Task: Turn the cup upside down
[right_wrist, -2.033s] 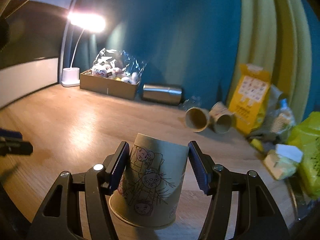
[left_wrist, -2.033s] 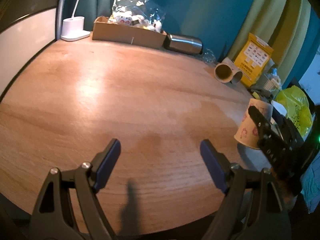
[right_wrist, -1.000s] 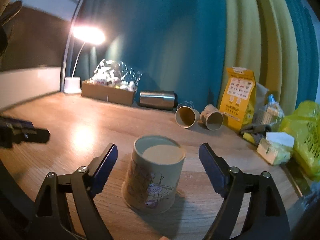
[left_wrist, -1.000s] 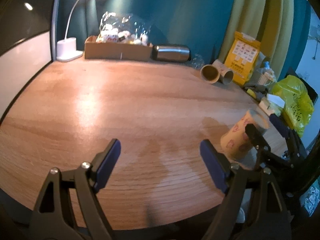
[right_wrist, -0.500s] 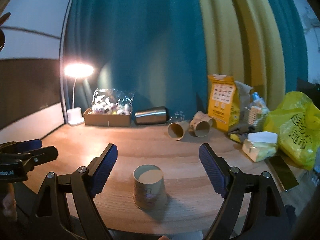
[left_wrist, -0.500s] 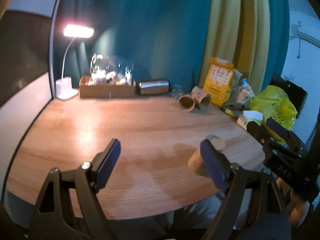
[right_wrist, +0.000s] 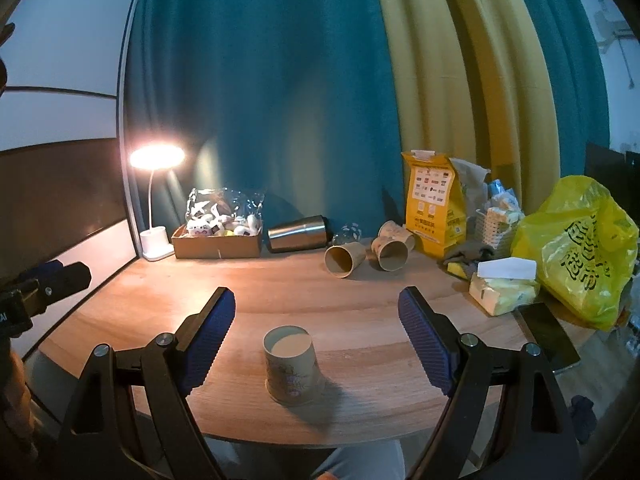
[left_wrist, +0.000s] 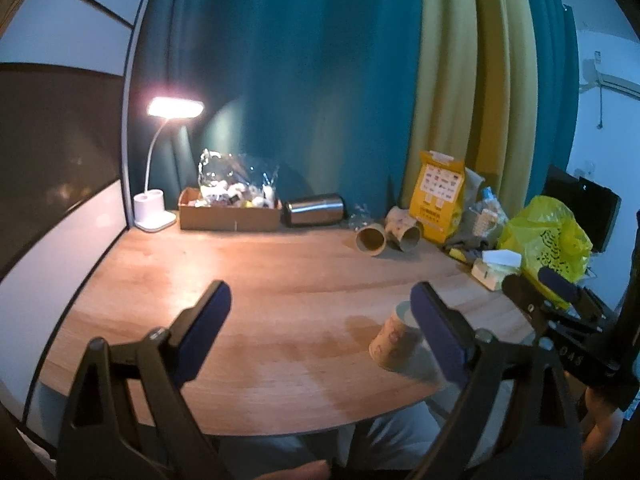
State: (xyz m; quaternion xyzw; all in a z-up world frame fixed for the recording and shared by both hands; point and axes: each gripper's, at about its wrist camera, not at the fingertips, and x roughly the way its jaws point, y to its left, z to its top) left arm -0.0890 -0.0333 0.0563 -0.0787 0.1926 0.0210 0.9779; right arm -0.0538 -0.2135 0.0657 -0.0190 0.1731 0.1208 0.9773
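Right gripper (right_wrist: 316, 340), its blue ribbed pads spread wide, holds nothing and hangs above the desk's near edge, with the printed beige paper cup (right_wrist: 291, 368) framed between its fingers but well clear of them. That cup stands on its wide mouth near the near edge of the round wooden desk (right_wrist: 360, 292), flat base up, so by my judgement the flip is done and this is the retreat after release. Left gripper (left_wrist: 320, 320) is likewise wide open and empty, off toward the desk's left side; the cup (left_wrist: 394, 340) shows partly behind its right finger. No further contact seems called for: the next move would only be to draw both tools clear without clipping the light cup, which would tip easily.

Along the desk's far edge sit a lit white gooseneck lamp (right_wrist: 156, 216), a shallow cardboard box of wrapped items (right_wrist: 218, 240), a steel tumbler on its side (right_wrist: 300, 234), two more paper cups lying down (right_wrist: 368, 254) and a yellow printed paper bag (right_wrist: 434, 212). At the right edge are a tissue pack (right_wrist: 502, 288) and a yellow plastic bag (right_wrist: 576, 248). Teal and mustard curtains (right_wrist: 360, 80) hang behind.
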